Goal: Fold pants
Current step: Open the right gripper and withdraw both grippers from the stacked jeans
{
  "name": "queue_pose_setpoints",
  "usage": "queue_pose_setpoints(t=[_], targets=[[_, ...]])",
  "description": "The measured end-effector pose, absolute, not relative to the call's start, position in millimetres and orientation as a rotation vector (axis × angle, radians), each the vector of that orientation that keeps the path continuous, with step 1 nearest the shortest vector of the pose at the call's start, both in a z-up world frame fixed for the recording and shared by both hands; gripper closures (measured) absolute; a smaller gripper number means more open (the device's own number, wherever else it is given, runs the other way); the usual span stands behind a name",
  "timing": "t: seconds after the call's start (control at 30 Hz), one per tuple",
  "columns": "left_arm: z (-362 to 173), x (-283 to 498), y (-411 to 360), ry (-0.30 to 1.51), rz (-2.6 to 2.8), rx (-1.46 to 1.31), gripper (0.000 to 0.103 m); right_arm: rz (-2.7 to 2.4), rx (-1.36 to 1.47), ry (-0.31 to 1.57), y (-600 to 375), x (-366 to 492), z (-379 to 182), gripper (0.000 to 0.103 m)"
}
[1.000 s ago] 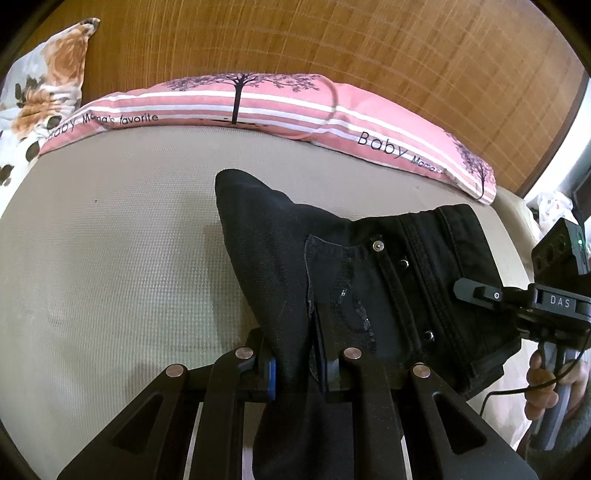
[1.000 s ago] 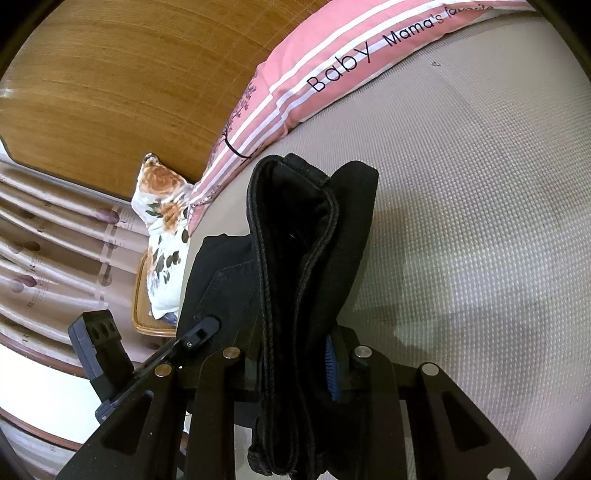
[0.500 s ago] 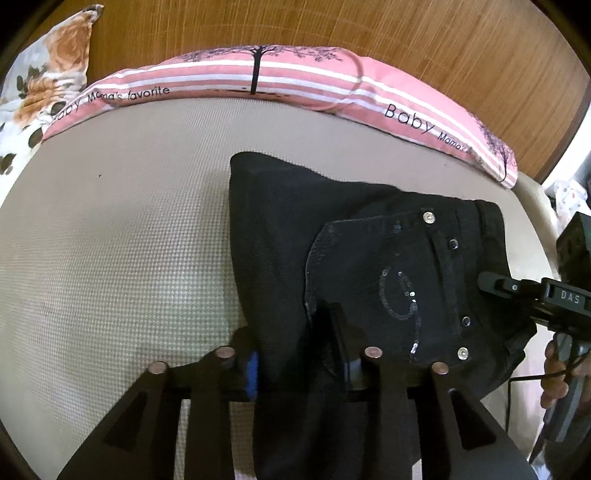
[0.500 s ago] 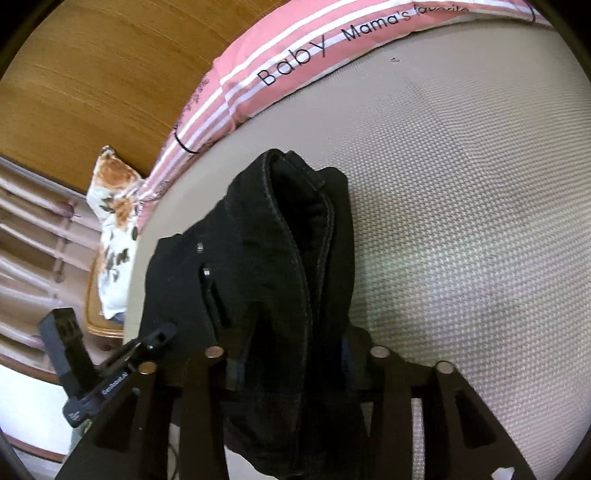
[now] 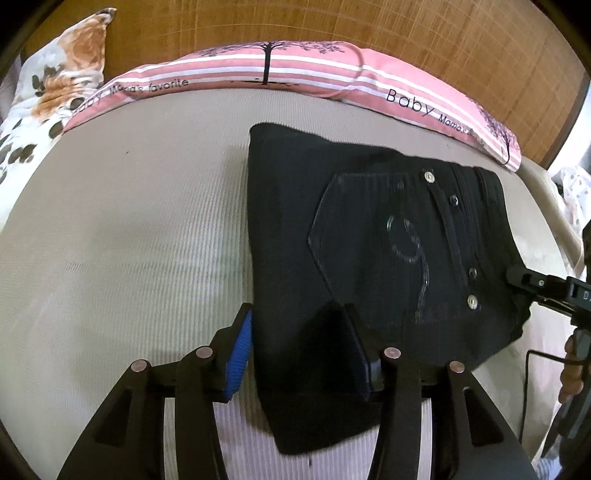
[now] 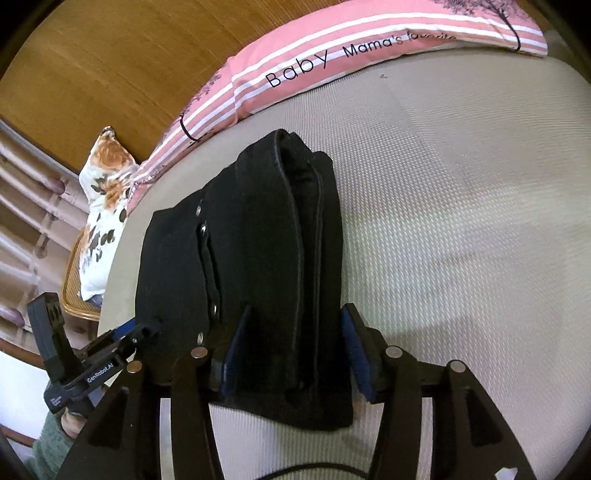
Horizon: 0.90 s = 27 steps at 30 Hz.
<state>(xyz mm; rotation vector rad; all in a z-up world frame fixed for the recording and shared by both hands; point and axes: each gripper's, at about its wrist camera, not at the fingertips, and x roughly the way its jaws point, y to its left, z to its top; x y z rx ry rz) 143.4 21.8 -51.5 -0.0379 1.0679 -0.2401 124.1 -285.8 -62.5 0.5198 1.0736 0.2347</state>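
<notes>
The black pants [image 5: 369,240] lie folded into a compact stack on the beige mattress [image 5: 129,240], back pocket with studs facing up. My left gripper [image 5: 299,332] is open, its blue-padded fingers apart around the near left edge of the stack. In the right wrist view the pants [image 6: 251,258] show their folded waistband layers. My right gripper [image 6: 295,332] is open, fingers spread either side of the stack's end. The other gripper [image 6: 122,339] touches the stack's left corner there.
A pink striped pillow [image 5: 295,74] lies along the far edge against a wooden headboard [image 5: 369,26]. A floral pillow [image 5: 48,92] sits at the far left. The mattress edge drops off at the right [image 5: 546,206], where a hand holds the right gripper [image 5: 554,291].
Both grippers lowered the folded pants flat onto the mattress and opened their jaws, letting go of the fabric. The stack now lies spread and settled.
</notes>
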Motion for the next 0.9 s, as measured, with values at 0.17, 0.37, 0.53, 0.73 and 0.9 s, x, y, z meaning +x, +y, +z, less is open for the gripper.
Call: queue_pose_setpoints(t=[0.17,0.37,0.53,0.73,0.9], targets=[[-49.2,123.8,24.7,1.048,-0.206,-0.033,0.054,0.214,0.486,1.044,-282.5,104.7,-55.7,0.055],[-51.2,110.6,21.0,1.028,-0.145,-0.007,0.054,0.17,0.443,1.036,-278.3,99.2,-58.6,0.054],[-51.4,108.5,12.9,1.008,-0.095,0.036,0.054,0.142,0.424,1.034,-276.2,97.4,-62.3,0.053],[-43.0,103.4,5.3,0.987,-0.034,0.086,0.043,0.105,0.395,1.03,-273.1,94.2,-58.0,0.048],[-28.0,87.1,3.0,0.956,-0.036,0.083,0.027,0.07,0.352,1.008,-267.2,88.2,-49.4,0.041]])
